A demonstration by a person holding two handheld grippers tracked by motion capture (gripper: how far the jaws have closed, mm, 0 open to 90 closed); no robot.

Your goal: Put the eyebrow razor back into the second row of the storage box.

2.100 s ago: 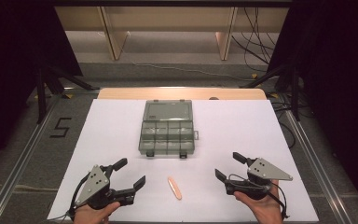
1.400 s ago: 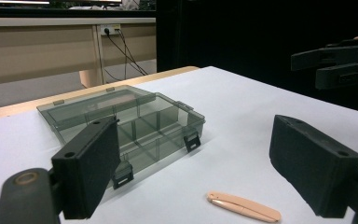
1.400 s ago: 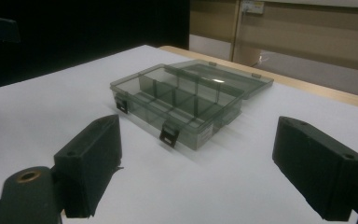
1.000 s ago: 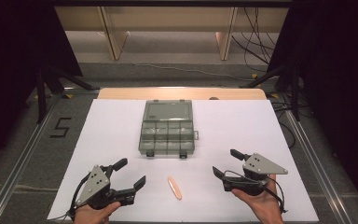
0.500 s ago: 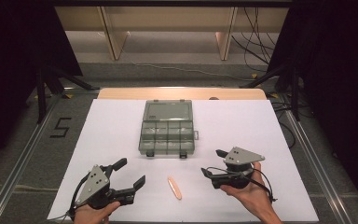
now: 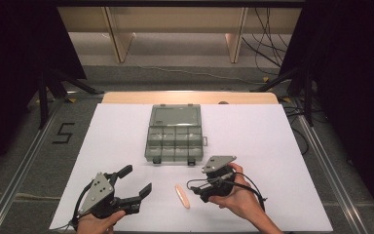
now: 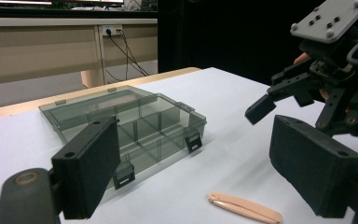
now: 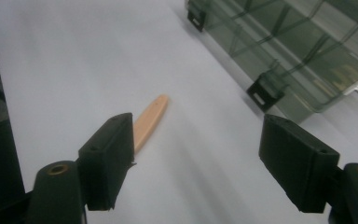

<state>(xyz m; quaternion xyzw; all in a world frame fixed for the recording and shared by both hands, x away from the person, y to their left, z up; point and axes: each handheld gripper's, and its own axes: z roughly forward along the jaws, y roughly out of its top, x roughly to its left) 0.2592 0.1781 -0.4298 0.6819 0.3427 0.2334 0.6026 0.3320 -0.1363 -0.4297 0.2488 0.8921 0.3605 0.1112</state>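
Note:
A thin peach-coloured stick [image 6: 181,195] lies flat on the white table top, near the front. My right gripper [image 6: 193,189] is just to its right, open, jaws turned left toward it and holding nothing. In the right gripper view the stick [image 8: 150,119] runs away from the left jaw, partly hidden behind it, ahead of my right gripper [image 8: 203,161]. My left gripper [image 6: 137,179] hovers open and empty at the front left. A smoky clear compartment box [image 6: 175,134] sits mid-table, two black latches on its near edge. In the left gripper view, my left gripper [image 7: 200,168] frames the box [image 7: 130,121] and stick [image 7: 244,207].
A white sheet [image 6: 253,141] covers the table, with a wooden strip [image 6: 190,97] along the far edge. A metal rail [image 6: 24,161] and a "5" mark [image 6: 63,132] lie to the left. Cables [image 6: 272,29] trail on the floor behind.
My right gripper has moved left and slightly forward, turning its jaws toward the stick. The left gripper, stick and box have stayed put.

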